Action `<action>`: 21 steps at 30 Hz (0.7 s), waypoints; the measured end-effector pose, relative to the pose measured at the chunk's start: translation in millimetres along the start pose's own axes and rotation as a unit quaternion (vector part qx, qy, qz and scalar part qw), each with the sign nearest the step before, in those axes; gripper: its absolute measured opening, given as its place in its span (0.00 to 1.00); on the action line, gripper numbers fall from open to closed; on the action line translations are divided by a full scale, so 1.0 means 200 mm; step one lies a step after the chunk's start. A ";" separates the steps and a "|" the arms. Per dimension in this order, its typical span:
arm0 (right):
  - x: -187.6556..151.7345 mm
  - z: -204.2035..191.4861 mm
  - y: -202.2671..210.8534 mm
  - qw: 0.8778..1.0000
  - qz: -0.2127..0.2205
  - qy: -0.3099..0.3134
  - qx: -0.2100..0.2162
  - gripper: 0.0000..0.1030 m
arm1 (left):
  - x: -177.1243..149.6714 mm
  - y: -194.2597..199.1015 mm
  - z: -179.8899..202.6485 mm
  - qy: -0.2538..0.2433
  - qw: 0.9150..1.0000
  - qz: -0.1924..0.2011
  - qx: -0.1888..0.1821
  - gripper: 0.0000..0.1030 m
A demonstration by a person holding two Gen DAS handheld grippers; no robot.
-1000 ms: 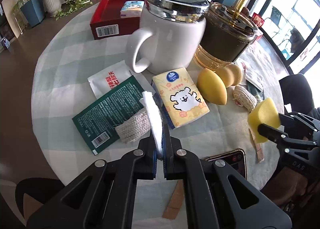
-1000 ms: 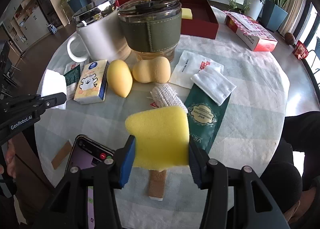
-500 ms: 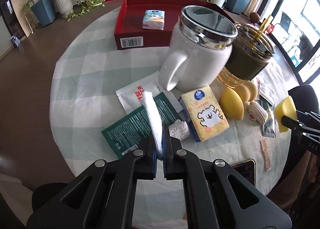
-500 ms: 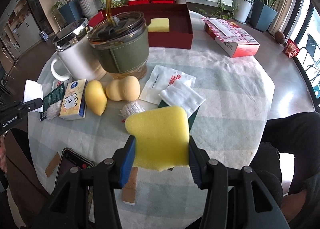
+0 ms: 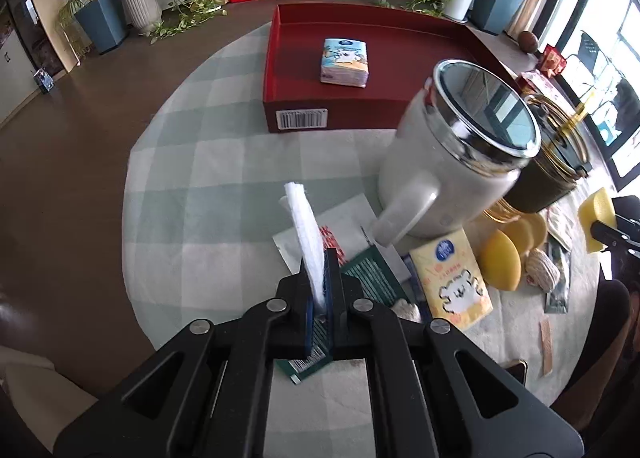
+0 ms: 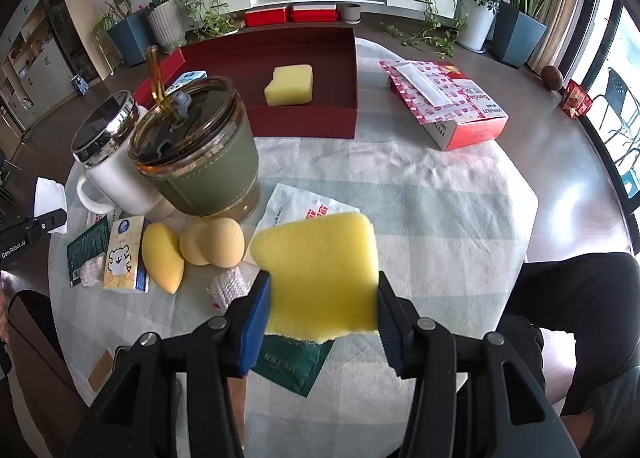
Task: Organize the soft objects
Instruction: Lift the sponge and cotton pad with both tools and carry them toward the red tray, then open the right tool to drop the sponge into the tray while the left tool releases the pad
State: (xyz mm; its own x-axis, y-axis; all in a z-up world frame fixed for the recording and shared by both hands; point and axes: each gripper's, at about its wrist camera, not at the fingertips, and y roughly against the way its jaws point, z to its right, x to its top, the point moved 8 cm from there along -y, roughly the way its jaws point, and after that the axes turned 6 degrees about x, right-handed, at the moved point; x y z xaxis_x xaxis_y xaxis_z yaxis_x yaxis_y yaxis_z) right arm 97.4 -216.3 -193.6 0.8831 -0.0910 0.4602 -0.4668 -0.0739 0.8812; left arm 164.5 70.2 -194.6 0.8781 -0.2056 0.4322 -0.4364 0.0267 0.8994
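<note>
My left gripper (image 5: 319, 290) is shut on a white cotton pad (image 5: 306, 234) and holds it above the table's near left part. My right gripper (image 6: 320, 298) is shut on a yellow sponge (image 6: 318, 270), raised over the table's front. A red box (image 5: 280, 97) stands at the far side; it holds a tissue pack (image 5: 344, 61) and another yellow sponge (image 6: 289, 85). A yellow tissue pack (image 5: 450, 278), makeup sponges (image 6: 212, 244) and a gauze roll (image 6: 230, 284) lie on the table.
A white mug (image 5: 452, 161) and a green-sleeved tumbler (image 6: 200, 153) stand mid-table before the red box. Green and white sachets (image 5: 368, 274), a phone, plasters and a pink-and-red box (image 6: 444, 105) lie around. The table edge is close on the left.
Both grippers have risen and drawn back from the table, each holding its object; the red box now shows more fully in both views.
</note>
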 end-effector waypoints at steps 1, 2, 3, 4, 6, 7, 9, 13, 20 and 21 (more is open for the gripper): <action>0.02 0.01 -0.01 1.000 0.000 -0.001 0.000 0.50 | 0.02 -0.01 -0.01 0.001 1.000 0.001 0.002 0.02; 0.04 0.02 -0.01 1.000 0.000 -0.001 0.000 0.50 | 0.04 -0.02 -0.02 0.001 1.000 0.000 0.005 0.02; 0.06 0.03 -0.02 1.000 0.000 -0.002 0.000 0.50 | 0.05 -0.02 -0.03 0.001 1.000 0.000 0.006 0.02; 0.09 0.04 -0.03 1.000 0.000 -0.003 -0.002 0.50 | 0.08 -0.04 -0.04 0.002 1.000 0.000 0.009 0.02; 0.13 0.07 -0.05 1.000 -0.001 -0.004 -0.005 0.50 | 0.12 -0.06 -0.05 0.001 1.000 -0.002 0.012 0.02; 0.15 0.08 -0.06 1.000 -0.002 -0.004 -0.005 0.50 | 0.15 -0.08 -0.07 0.003 1.000 -0.002 0.014 0.02; 0.21 0.10 -0.09 1.000 -0.001 -0.007 -0.007 0.50 | 0.20 -0.11 -0.08 0.003 1.000 -0.004 0.017 0.02; 0.32 0.16 -0.13 1.000 -0.001 -0.015 -0.006 0.51 | 0.31 -0.15 -0.11 0.005 1.000 -0.001 0.024 0.02; 0.57 0.21 -0.17 1.000 0.010 -0.006 -0.012 0.51 | 0.52 -0.21 -0.12 -0.007 0.999 0.007 0.031 0.02; 0.60 0.21 -0.18 1.000 0.010 -0.007 -0.012 0.51 | 0.56 -0.22 -0.12 -0.010 0.999 0.008 0.031 0.02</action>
State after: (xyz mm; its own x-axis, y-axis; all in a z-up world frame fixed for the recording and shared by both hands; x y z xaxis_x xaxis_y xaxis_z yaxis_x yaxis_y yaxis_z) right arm 219.0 -265.9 -174.6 0.8733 -0.1054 0.4757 -0.4823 -0.0486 0.8747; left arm 286.9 69.1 -183.9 0.8675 -0.2244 0.4439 -0.4615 -0.0300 0.8866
